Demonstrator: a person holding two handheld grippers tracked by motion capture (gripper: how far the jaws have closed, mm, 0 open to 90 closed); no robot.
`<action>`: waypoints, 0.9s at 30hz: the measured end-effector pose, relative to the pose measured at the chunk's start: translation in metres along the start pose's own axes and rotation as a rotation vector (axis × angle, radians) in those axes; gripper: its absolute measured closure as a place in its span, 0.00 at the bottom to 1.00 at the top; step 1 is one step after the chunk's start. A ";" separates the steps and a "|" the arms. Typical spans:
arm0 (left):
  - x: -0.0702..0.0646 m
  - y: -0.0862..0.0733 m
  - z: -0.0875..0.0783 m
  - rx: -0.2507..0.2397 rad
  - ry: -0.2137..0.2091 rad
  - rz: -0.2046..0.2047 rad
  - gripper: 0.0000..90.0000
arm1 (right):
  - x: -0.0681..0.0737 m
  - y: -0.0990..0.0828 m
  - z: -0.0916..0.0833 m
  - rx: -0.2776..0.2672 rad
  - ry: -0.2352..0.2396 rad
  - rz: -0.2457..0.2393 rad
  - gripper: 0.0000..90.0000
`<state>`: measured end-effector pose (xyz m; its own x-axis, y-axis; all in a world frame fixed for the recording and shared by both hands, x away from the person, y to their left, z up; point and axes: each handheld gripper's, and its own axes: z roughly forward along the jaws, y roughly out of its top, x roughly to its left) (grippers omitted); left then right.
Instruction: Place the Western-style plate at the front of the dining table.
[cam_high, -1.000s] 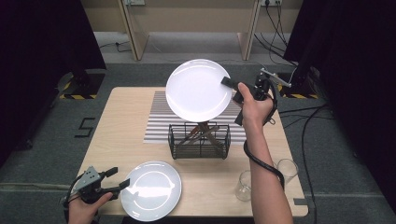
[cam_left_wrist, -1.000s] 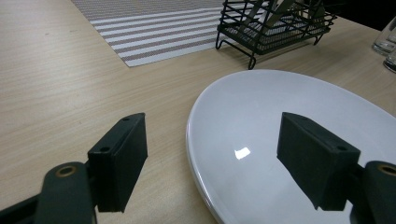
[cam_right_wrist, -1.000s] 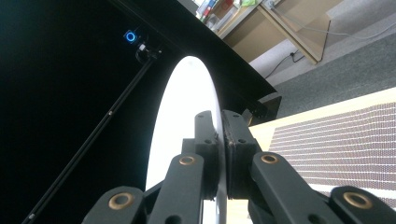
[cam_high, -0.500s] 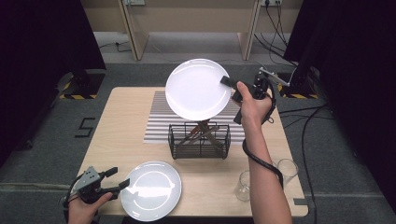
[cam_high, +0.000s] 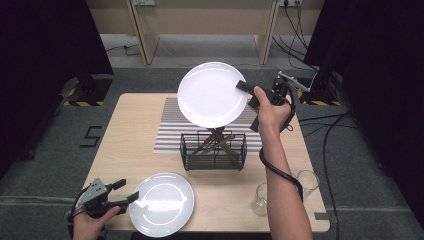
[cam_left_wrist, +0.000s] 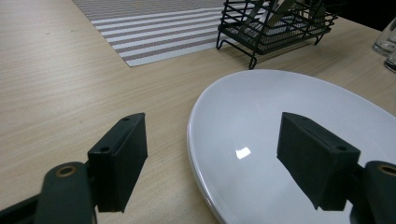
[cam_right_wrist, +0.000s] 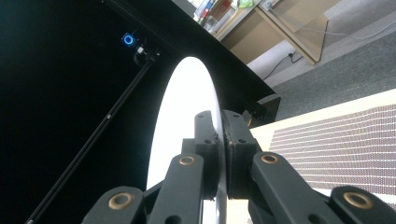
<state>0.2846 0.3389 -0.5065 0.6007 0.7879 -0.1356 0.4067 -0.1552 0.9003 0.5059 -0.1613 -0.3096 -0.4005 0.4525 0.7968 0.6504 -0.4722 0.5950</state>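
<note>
A: Wood table, striped mat, wire rack at centre. R gripper?
B: Clamped on raised plate rim, held above rack. L gripper jaws spread wide, flat plate rim between, untouched.

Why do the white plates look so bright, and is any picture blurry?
High view: the lifted plate reads flat white, the table plate carries soft glare. Left gripper view: a small bright glint on that plate, the rack behind slightly soft. Right gripper view: the held plate's face is blown out against a dark backdrop.
</note>
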 end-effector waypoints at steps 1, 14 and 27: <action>0.000 0.000 0.000 0.000 0.000 0.001 0.27 | 0.000 0.000 0.000 0.000 0.001 0.001 0.96; 0.000 0.000 0.000 -0.003 -0.001 -0.001 0.27 | 0.000 0.003 0.001 -0.004 -0.004 0.005 0.95; 0.000 0.000 0.000 -0.003 -0.001 0.000 0.27 | -0.001 0.005 0.004 -0.005 -0.008 0.007 0.95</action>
<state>0.2849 0.3390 -0.5065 0.6015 0.7872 -0.1360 0.4047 -0.1535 0.9015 0.5118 -0.1609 -0.3080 -0.3907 0.4552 0.8001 0.6498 -0.4793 0.5900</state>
